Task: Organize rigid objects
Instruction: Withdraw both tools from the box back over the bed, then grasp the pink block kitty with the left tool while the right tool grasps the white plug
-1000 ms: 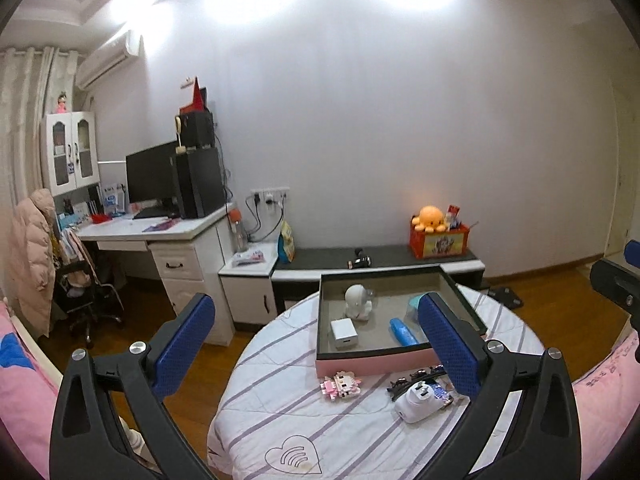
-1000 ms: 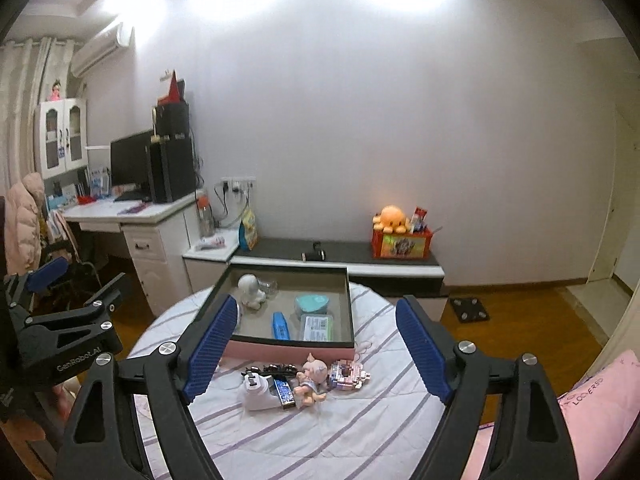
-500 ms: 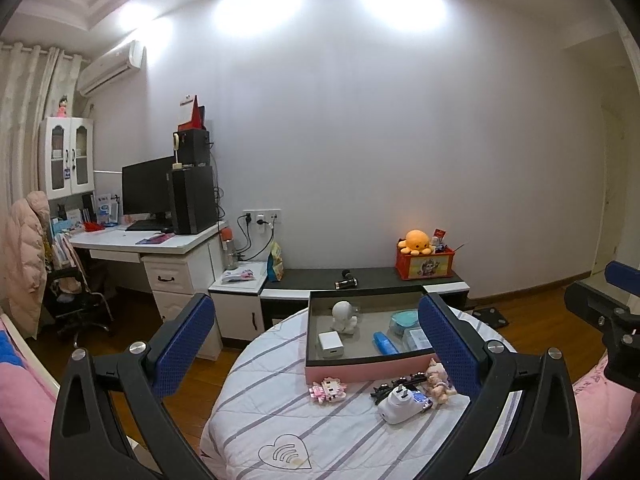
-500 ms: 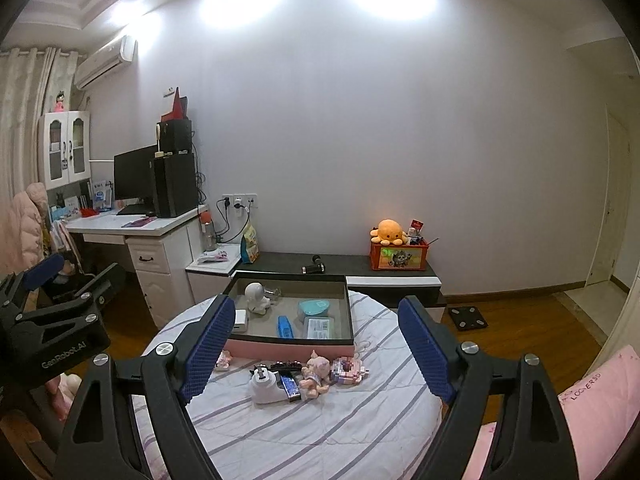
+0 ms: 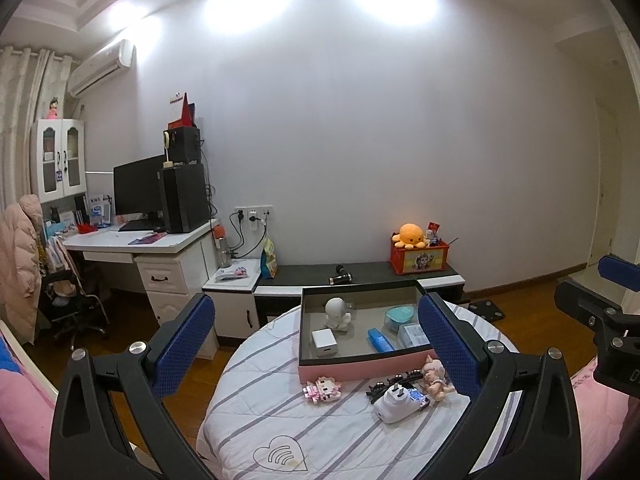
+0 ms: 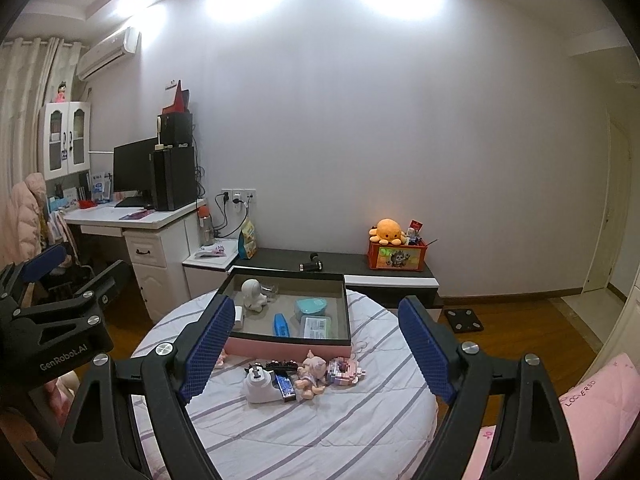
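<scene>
A pink tray stands on a round striped table. It holds a white figurine, a white cube, a blue tube and a teal case. In front of it lie a white plug adapter, a small doll, a black hair clip and two pink brick toys. My left gripper and right gripper are both open and empty, held back above the table.
A white desk with a monitor stands at the left. A low black cabinet with a red box and orange plush is behind the table. Pink bedding lies at the right. The other gripper shows at each view's edge.
Both grippers have pulled back and up from the table, so the tray and objects look smaller and farther. Both stay open. Nothing on the table has moved.
</scene>
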Motion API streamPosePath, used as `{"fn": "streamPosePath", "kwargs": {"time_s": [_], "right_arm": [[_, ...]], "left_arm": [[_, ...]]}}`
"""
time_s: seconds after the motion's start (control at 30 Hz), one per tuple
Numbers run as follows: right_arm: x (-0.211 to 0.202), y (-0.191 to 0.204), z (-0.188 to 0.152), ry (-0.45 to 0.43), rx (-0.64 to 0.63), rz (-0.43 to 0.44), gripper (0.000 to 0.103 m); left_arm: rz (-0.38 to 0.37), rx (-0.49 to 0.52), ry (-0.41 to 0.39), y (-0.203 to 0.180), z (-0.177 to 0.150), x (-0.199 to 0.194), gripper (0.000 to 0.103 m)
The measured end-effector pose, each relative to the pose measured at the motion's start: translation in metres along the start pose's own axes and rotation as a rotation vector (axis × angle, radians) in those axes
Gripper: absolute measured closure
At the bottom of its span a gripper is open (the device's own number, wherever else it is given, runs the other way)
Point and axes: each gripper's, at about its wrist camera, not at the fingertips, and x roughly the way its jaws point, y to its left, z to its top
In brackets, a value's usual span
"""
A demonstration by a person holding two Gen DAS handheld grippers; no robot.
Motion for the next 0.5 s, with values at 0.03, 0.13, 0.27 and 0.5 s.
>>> {"fn": "streamPosePath", "kwargs": {"time_s": [0.03, 0.13, 0.27, 0.5], "right_arm": [[0.003, -0.001, -0.001, 0.004, 0.001, -0.001, 0.018], [0.015, -0.005, -0.003, 0.037, 0.01, -0.002, 0.018], [0.047, -0.006, -0.013, 0.135, 0.008, -0.001, 0.018], [0.123, 0.005, -0.058, 0.375, 0.002, 0.08, 0.018]], "left_arm": [[0.0, 0.0, 0.005, 0.0, 0.0, 0.003, 0.0], [-0.007, 0.002, 0.039, 0.001, -0.002, 0.02, 0.0], [-0.003, -0.002, 0.154, 0.004, -0.018, 0.063, 0.0], [0.044, 0.038, 0.411, 0.009, -0.078, 0.151, 0.0]]}}
